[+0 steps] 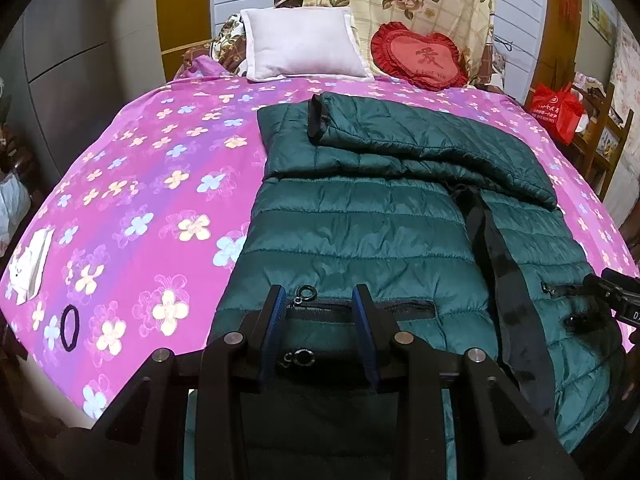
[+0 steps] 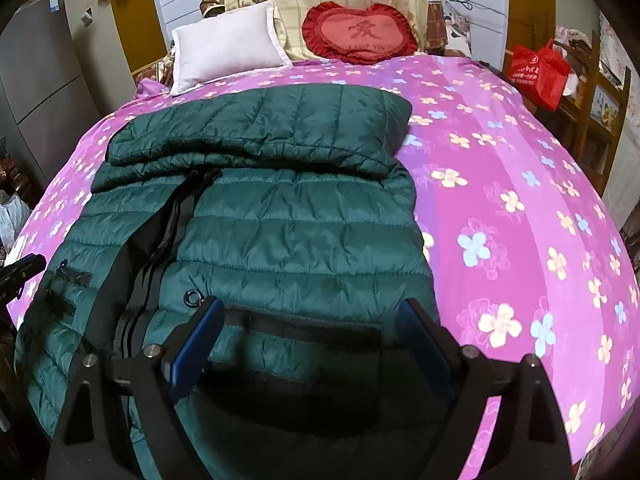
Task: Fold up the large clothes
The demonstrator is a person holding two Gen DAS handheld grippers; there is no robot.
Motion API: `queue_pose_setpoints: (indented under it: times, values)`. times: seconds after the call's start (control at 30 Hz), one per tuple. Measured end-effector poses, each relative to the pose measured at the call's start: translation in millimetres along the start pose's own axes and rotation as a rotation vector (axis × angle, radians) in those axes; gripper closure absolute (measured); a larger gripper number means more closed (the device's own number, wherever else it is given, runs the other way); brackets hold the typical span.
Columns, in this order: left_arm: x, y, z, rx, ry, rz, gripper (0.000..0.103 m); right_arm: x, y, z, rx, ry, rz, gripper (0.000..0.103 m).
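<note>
Hovering over the jacket's [image 1: 360,216] near hem at the bed's [image 1: 140,200] near edge, you hold the left gripper [image 1: 322,300] half open and the right gripper [image 2: 310,312] wide, both empty, likely poised to lift the hem.

The jacket [image 1: 360,232] hem — near edge — is hidden behind the fingers [image 1: 276,320].

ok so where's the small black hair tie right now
The small black hair tie shows only in the left wrist view, at lower left on the pink flowered bedsheet, just below the white paper item, left of the green quilted jacket.
</note>
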State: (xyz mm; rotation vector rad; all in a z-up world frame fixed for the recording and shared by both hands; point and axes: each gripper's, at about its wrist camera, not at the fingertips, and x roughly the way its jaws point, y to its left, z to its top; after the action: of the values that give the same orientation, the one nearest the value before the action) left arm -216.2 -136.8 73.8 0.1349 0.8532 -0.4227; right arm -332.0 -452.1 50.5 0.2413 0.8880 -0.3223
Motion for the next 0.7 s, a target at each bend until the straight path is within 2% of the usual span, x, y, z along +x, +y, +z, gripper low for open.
queue_pose_setpoints:
  times: [0.3,0.7]
  values:
    - [-7,6,-14,-0.028,0.018,-0.033,0.061,-2,-3,-12,0.028,0.032,-0.037,0.012]
    - [-19,43,-35,-0.147,0.067,-0.103,0.061,-19,-13,-34,0.031,0.047,-0.055,0.010]
